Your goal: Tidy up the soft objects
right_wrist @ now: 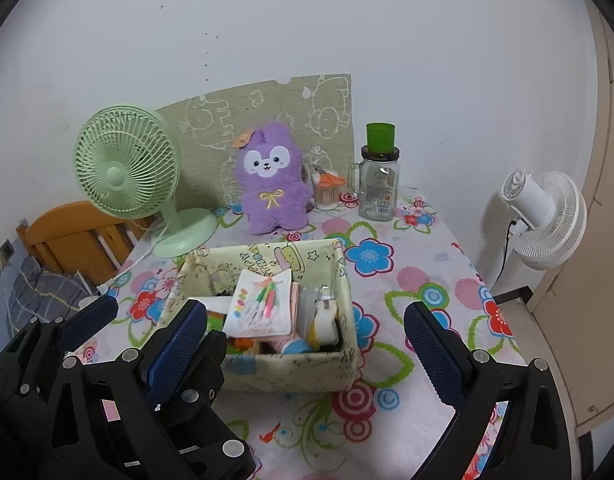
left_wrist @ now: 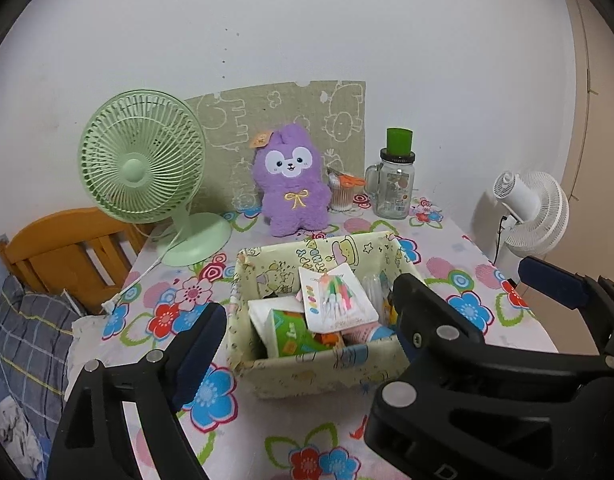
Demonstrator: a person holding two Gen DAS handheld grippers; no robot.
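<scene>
A purple plush bunny (left_wrist: 292,184) sits upright at the back of the flowered table, against a green mat; it also shows in the right wrist view (right_wrist: 272,184). In front of it stands a pale yellow fabric box (left_wrist: 307,372) full of small packs, also in the right wrist view (right_wrist: 299,372). My left gripper (left_wrist: 307,320) is open and empty, its fingers either side of the box's near end. My right gripper (right_wrist: 307,332) is open and empty, just before the box. The right gripper's fingers (left_wrist: 555,280) show at the right of the left wrist view.
A green desk fan (left_wrist: 147,168) stands back left, with its cord trailing off the table edge. A glass jar with a green cap (left_wrist: 393,184) and a cup of cotton swabs (left_wrist: 341,192) stand back right. A white fan (left_wrist: 531,212) stands off the table's right. A wooden headboard (left_wrist: 67,248) lies left.
</scene>
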